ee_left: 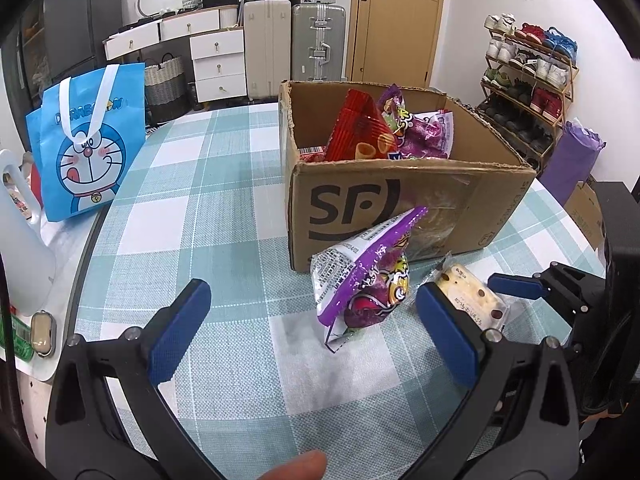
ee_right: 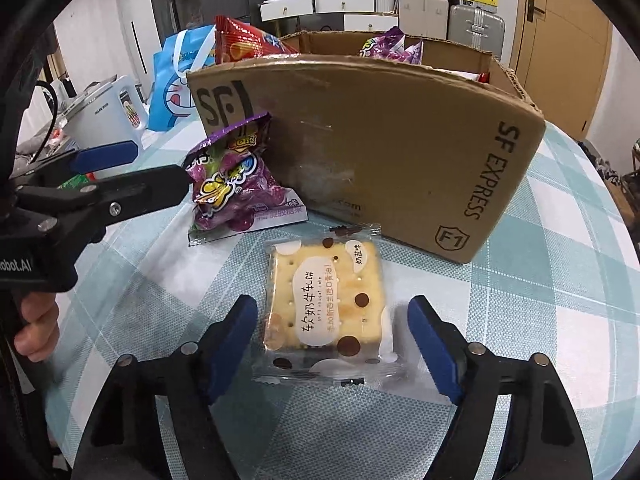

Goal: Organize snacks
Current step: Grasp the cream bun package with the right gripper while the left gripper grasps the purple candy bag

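Observation:
An open cardboard box (ee_left: pixel 400 200) stands on the checked tablecloth (ee_left: pixel 208 208), with a red snack bag (ee_left: pixel 360 128) and purple bags (ee_left: pixel 420 132) inside. Against its front wall leans a purple candy bag (ee_left: pixel 360 280), just ahead of my wide-open left gripper (ee_left: pixel 314 292). In the right wrist view a wrapped cracker pack (ee_right: pixel 324 304) lies flat before the box (ee_right: pixel 380 152). My right gripper (ee_right: pixel 332 304) straddles it; both pads stand just clear of the wrapper. The purple candy bag (ee_right: pixel 236 184) sits left of the pack, with the left gripper (ee_right: pixel 160 166) beside it.
A blue cartoon tote bag (ee_left: pixel 88 140) and a white jug (ee_left: pixel 20 248) stand at the table's left edge. The round table ends close behind the box. Suitcases (ee_left: pixel 292 44) and a shoe rack (ee_left: pixel 528 72) are across the room. A hand (ee_right: pixel 36 332) holds the left gripper's handle.

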A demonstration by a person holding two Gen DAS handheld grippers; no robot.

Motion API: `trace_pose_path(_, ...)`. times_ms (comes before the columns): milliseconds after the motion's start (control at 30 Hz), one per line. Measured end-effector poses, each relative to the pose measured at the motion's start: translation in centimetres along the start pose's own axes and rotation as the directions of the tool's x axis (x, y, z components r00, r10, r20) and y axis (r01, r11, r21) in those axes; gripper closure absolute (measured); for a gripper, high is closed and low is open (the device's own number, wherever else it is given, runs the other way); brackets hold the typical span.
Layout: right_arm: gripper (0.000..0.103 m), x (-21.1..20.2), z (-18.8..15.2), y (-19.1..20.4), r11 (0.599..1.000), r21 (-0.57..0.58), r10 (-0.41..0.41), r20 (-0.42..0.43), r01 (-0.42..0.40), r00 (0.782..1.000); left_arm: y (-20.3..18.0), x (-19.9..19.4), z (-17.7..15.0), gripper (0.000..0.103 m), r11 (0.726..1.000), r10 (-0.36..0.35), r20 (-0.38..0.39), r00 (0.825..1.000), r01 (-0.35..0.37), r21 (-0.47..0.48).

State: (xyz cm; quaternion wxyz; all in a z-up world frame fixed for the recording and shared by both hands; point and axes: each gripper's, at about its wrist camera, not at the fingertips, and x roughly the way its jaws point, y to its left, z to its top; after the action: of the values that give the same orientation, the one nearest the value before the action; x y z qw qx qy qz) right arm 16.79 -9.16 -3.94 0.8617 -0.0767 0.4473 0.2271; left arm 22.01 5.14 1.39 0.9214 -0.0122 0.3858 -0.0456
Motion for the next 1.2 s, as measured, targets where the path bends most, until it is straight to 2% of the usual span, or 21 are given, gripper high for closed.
trace_pose_path(100,0.042,-0.2,-0.1,0.4,1.000,-0.012,0.016,0.008,-0.016,1.000,-0.2,0.2,-0.1,0.001,1.000,0.001,-0.002,1.000,-0.001,0.005)
trace_pose_path(133,0.044,-0.2,-0.1,0.6,1.000,-0.020,0.019,0.009,-0.019,1.000,-0.2,0.2,-0.2,0.001,1.000,0.001,-0.004,1.000,-0.001,0.006)
trace_pose_path(433,0.045,-1.4,0.0,0.9,0.999,-0.028,0.040,0.044,-0.039,0.998,-0.3,0.2,-0.2,0.001,1.000,-0.004,-0.010,1.000,0.004,0.004)
trace_pose_path(633,0.045,-3.4,-0.1,-1.3,0.999,0.003,0.039,0.070,-0.039,0.997,0.1,0.4,-0.2,0.001,1.000,-0.012,-0.015,1.000,0.012,-0.015)
trace_pose_path(1000,0.045,-4.2,0.1,-3.2,0.998,0.020,0.057,0.067,-0.059,0.996,0.1,1.6,-0.2,0.001,0.994,-0.072,-0.026,0.997,0.069,-0.089)
trace_pose_path(1133,0.045,-4.0,0.4,-3.0,0.998,0.019,0.058,0.064,-0.060,0.996,-0.4,2.6,-0.4,0.001,0.994,-0.065,-0.040,0.997,0.062,-0.088)
trace_pose_path(1200,0.045,-3.9,0.5,-2.9,0.998,0.019,0.060,0.064,-0.061,0.996,-0.6,3.1,-0.5,0.005,0.994,-0.068,-0.046,0.997,0.064,-0.089)
